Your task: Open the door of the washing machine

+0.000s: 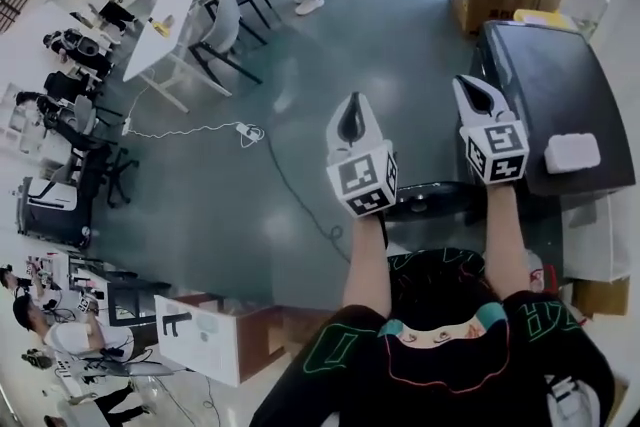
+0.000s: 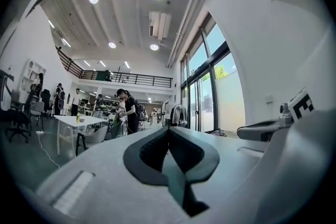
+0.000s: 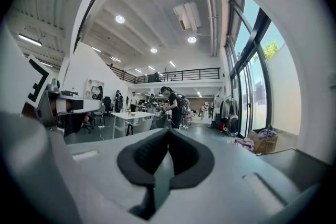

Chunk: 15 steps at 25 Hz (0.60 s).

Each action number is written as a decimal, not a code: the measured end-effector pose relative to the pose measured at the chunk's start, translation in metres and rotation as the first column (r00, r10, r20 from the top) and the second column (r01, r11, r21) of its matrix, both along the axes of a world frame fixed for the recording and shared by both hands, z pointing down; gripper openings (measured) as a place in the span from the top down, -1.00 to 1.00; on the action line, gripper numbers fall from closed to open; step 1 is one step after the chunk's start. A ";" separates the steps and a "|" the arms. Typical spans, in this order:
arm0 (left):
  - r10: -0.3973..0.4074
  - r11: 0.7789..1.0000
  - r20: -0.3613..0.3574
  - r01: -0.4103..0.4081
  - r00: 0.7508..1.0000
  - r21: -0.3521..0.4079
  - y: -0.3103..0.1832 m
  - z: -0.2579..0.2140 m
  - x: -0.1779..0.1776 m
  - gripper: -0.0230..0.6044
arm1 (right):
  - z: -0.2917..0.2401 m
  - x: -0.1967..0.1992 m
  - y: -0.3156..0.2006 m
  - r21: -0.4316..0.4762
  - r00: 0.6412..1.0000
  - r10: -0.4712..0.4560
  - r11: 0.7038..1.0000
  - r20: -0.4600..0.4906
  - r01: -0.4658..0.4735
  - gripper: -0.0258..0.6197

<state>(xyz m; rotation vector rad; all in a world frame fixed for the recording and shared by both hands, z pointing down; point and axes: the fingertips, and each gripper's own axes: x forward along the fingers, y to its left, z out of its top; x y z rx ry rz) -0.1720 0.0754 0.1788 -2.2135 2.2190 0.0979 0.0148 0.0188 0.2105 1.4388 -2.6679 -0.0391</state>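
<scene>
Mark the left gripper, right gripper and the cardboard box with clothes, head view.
left gripper (image 1: pixel 352 110): head view, between its closed fingertips.
right gripper (image 1: pixel 474 90): head view, between its closed fingertips.
cardboard box (image 1: pixel 478 5): head view, its front wall.

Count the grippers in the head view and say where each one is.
2. The left gripper is held over the grey floor; the right gripper is beside it, at the edge of a dark top. Both are shut and empty. None seems hidden.
</scene>
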 end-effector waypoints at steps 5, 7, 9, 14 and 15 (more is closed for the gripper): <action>-0.004 0.999 0.027 0.003 1.000 0.051 -0.005 -0.016 0.004 0.89 | -0.020 0.007 -0.005 0.057 1.000 0.016 0.998 -0.007 -0.015 0.91; -0.009 0.998 0.036 0.007 0.999 0.054 -0.006 -0.018 0.004 0.89 | -0.024 0.006 -0.006 0.088 0.999 0.019 0.996 -0.036 -0.016 0.91; -0.010 0.998 0.034 0.008 0.999 0.057 -0.005 -0.019 0.004 0.89 | -0.028 0.007 -0.005 0.106 0.999 0.020 0.994 -0.046 -0.015 0.91; -0.021 0.997 0.036 0.019 0.999 0.069 -0.003 -0.023 0.004 0.89 | -0.035 0.014 -0.005 0.117 0.999 0.021 0.993 -0.029 -0.018 0.91; -0.023 0.997 0.036 0.021 0.999 0.069 -0.003 -0.023 0.003 0.89 | -0.037 0.013 -0.005 0.120 0.999 0.022 0.993 -0.028 -0.018 0.91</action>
